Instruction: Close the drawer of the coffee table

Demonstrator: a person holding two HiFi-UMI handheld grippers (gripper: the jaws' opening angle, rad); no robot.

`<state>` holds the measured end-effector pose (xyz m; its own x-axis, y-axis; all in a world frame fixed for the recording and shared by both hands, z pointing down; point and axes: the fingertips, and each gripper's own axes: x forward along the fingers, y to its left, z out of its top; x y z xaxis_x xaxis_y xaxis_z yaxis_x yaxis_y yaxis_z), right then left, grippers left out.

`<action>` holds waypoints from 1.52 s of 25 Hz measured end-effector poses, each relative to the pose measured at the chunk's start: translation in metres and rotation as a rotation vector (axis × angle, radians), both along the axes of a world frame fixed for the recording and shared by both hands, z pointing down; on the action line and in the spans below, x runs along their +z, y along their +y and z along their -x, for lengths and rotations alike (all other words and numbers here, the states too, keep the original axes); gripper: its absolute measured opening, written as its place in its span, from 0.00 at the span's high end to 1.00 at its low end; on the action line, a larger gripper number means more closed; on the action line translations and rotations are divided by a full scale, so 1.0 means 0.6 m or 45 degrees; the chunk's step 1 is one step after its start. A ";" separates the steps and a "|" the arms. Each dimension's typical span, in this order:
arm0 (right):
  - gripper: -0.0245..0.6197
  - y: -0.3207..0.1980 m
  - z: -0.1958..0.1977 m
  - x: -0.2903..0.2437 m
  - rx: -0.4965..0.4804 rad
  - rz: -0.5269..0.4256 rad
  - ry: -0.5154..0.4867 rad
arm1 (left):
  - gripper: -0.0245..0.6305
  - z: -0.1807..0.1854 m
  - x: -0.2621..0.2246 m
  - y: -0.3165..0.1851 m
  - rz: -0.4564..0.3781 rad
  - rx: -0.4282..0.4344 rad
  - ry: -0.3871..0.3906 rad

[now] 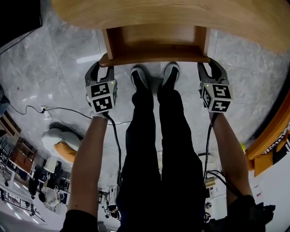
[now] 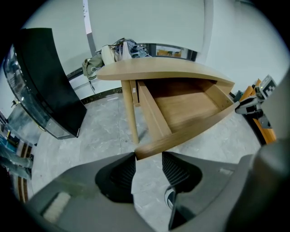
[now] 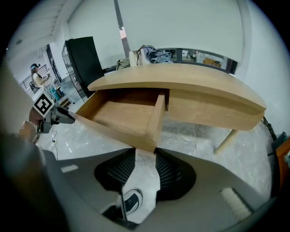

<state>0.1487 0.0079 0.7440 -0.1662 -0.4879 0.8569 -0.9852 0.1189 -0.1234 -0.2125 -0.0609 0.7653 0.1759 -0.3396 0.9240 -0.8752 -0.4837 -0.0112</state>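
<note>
The wooden coffee table [image 1: 181, 13] has its drawer [image 1: 154, 38] pulled out toward me, and the drawer is empty. My left gripper [image 1: 102, 68] is at the left end of the drawer front [image 1: 154, 58], and my right gripper [image 1: 209, 68] is at its right end. In the left gripper view the corner of the drawer front [image 2: 195, 129] sits between the tips of the left gripper [image 2: 148, 156], with both pads against it. In the right gripper view the other corner of the drawer [image 3: 122, 113] is pinched between the tips of the right gripper [image 3: 146, 152] in the same way.
My legs and shoes [image 1: 154, 77] stand just under the drawer front on the marble floor. A black cabinet [image 2: 50, 81] stands left of the table. Slim table legs [image 2: 129, 108] [image 3: 226, 140] reach the floor. Cables [image 1: 45, 108] trail at left and orange furniture [image 1: 272, 136] stands at right.
</note>
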 end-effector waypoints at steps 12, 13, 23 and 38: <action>0.74 -0.035 -0.006 -0.033 0.044 0.023 -0.049 | 0.67 -0.007 -0.034 -0.037 -0.007 -0.029 0.027; 0.74 -0.042 -0.006 -0.034 0.047 0.021 -0.051 | 0.67 -0.007 -0.035 -0.045 -0.010 -0.027 0.028; 0.74 -0.100 -0.008 -0.034 0.061 -0.002 -0.049 | 0.67 -0.010 -0.036 -0.102 -0.032 -0.019 0.041; 0.74 -0.152 -0.021 -0.035 0.084 -0.010 -0.050 | 0.67 -0.023 -0.037 -0.158 -0.047 -0.019 0.029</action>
<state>0.1611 -0.0834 0.7230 -0.1668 -0.5057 0.8464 -0.9854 0.0551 -0.1613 -0.1987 -0.1559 0.7431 0.1913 -0.3762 0.9066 -0.8823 -0.4705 -0.0090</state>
